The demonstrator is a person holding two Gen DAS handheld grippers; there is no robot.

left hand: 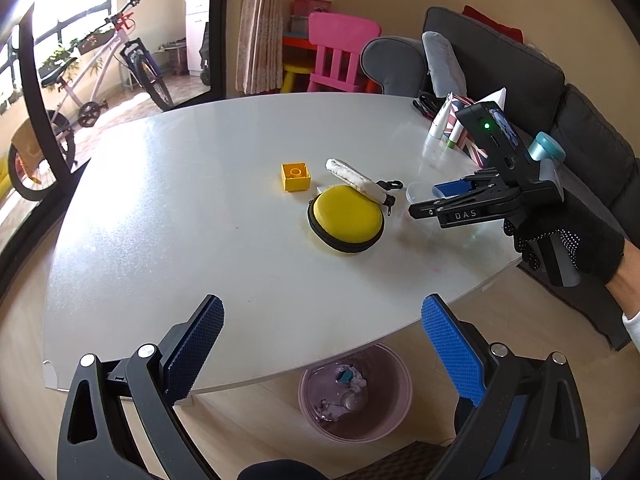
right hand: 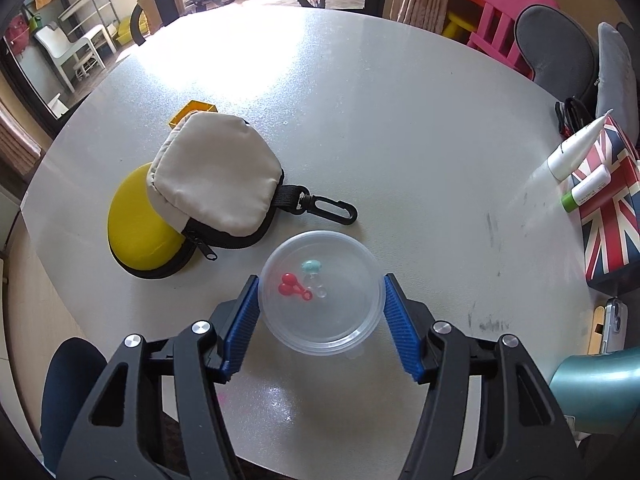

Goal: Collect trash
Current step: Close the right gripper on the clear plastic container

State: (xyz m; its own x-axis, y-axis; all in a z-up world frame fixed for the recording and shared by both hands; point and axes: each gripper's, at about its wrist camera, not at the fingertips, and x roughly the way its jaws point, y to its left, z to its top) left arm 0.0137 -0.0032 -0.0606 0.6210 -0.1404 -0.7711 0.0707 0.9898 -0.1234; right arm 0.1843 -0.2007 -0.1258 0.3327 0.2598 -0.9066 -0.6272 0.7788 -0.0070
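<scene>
A clear round plastic container point(right hand: 320, 292) with a lid holds small red and teal bits and sits on the white table point(right hand: 360, 100). My right gripper point(right hand: 320, 312) is open, with its blue pads on either side of the container; I cannot tell if they touch it. In the left wrist view the right gripper point(left hand: 424, 210) hovers over the container point(left hand: 418, 192) at the table's right. My left gripper point(left hand: 322, 340) is open and empty above the table's near edge. A pink trash bin point(left hand: 356, 394) with scraps stands on the floor under the table.
A yellow round zip case point(right hand: 136, 236) lies under a beige pouch point(right hand: 216, 184) with a black clip. A yellow toy brick point(left hand: 296, 176) sits beside them. A Union Jack box point(right hand: 608, 216) with tubes stands at the right edge, with a phone point(right hand: 612, 320) near it. A sofa is beyond.
</scene>
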